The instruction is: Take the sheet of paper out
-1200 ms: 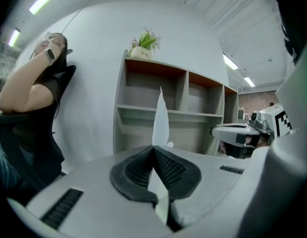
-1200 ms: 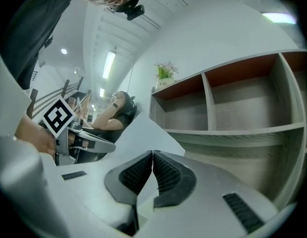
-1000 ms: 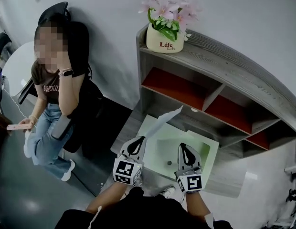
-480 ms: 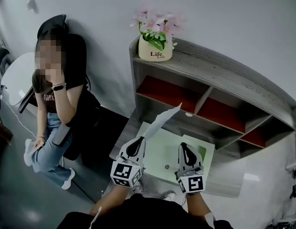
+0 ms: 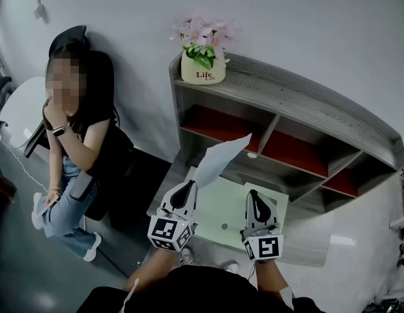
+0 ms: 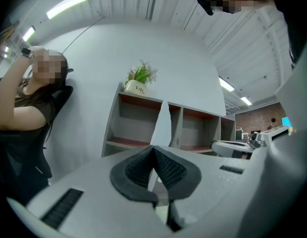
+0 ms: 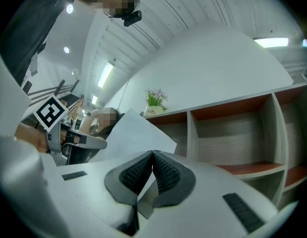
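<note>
Evidently light and floppy: sheet of paper (image 5: 223, 155) rises at frame centre, its lower corner pinched in the clenched left gripper (image 5: 187, 188). Right gripper (image 5: 255, 195) is clamped on a thin edge, apparently the green folder (image 5: 221, 212). Hold near the edge and pull gently, as it likely creases and tears easily.

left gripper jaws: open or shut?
Shut on the sheet of paper: the left gripper has its jaws pressed together, with the sheet's edge pinched between them.

grippers: two, left gripper (image 5: 187, 186) and right gripper (image 5: 253, 194)
sheet of paper (image 5: 218, 162): one
pale green folder (image 5: 221, 208): one
shelf unit (image 5: 287, 90): one
red-floored compartments (image 5: 215, 124): three in view
flower pot (image 5: 203, 67): one
seated person (image 5: 85, 135): one
</note>
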{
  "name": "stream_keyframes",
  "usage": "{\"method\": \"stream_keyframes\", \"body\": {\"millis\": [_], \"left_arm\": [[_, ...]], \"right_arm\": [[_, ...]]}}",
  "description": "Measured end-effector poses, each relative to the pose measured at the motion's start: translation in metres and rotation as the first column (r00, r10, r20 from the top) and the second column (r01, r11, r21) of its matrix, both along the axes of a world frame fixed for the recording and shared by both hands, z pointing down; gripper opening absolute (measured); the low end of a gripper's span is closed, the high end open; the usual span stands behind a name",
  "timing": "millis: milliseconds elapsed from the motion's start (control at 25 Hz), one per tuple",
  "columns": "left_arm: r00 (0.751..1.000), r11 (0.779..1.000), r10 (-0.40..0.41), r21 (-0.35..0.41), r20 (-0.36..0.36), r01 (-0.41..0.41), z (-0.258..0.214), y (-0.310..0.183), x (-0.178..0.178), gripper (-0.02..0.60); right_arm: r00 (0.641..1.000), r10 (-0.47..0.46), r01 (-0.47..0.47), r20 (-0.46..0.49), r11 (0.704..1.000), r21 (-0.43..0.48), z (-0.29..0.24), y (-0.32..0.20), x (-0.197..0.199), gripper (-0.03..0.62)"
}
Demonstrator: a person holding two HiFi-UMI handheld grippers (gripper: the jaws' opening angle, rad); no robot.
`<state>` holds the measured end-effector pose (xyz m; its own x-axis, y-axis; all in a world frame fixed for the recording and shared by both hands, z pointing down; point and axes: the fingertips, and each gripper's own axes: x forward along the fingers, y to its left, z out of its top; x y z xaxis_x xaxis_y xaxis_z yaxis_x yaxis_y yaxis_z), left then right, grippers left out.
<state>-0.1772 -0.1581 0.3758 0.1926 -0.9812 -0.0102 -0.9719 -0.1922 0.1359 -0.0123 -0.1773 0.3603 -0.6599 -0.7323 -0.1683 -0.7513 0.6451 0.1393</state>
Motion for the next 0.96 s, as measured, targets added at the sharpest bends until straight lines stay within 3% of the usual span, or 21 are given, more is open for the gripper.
{"method": "stream_keyframes", "body": {"millis": [960], "left_arm": [[1.0, 1.0, 0.02, 0.003, 0.002, -0.02, -0.0006, -0.0077, 0.0097, 0.006]], "right_arm": [[1.0, 0.022, -0.022, 0.013, 1.0, -0.007, -0.0063, -0.0024, 0.0072, 0.021]]}}
